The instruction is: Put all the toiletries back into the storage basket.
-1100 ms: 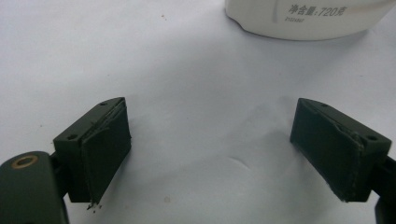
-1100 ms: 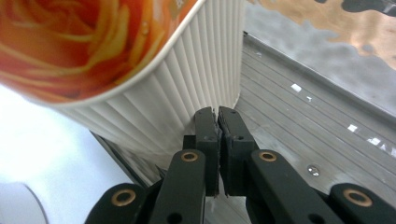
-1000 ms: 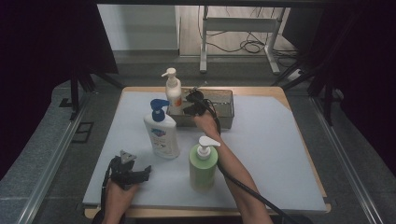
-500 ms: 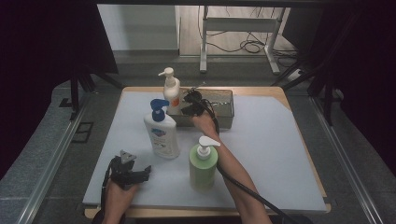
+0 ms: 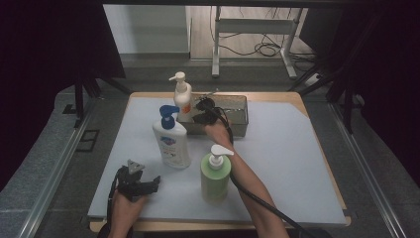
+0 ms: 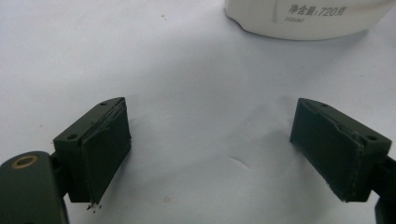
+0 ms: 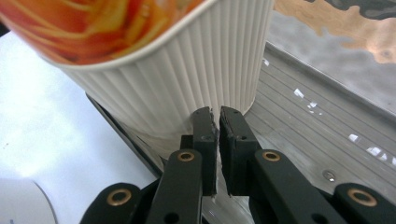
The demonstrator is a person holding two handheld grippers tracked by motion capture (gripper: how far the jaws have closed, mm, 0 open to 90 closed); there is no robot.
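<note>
The white tabletop (image 5: pixel 297 163) carries a metal tray (image 5: pixel 239 107) at its far middle; all places below are given from this tray.

The orange-label pump bottle (image 5: pixel 182 97) stands upright at the tray's left end. In the right gripper view its ribbed base (image 7: pixel 187 74) sits across the tray's rim, and whether it rests wholly inside cannot be told. A blue-pump white bottle (image 5: pixel 172 143) stands near the tray's front left corner, and a green pump bottle (image 5: pixel 215 176) stands farther toward the person.

The right hand-held gripper (image 5: pixel 199 106) lies over the tray's left part. Its jaws (image 7: pixel 217 113) are all but closed, have just parted by a sliver, hold nothing, and point at the bottle's base just ahead.

The left hand-held gripper (image 5: pixel 151 182) rests well apart from the tray on the near left, jaws wide and empty (image 6: pixel 210 126).

Step in hand, as judged: approach to the orange-label bottle. The next move calls for opening wide enough to span its body.

Room is tight at the tray's rim. Its right part lies free.
</note>
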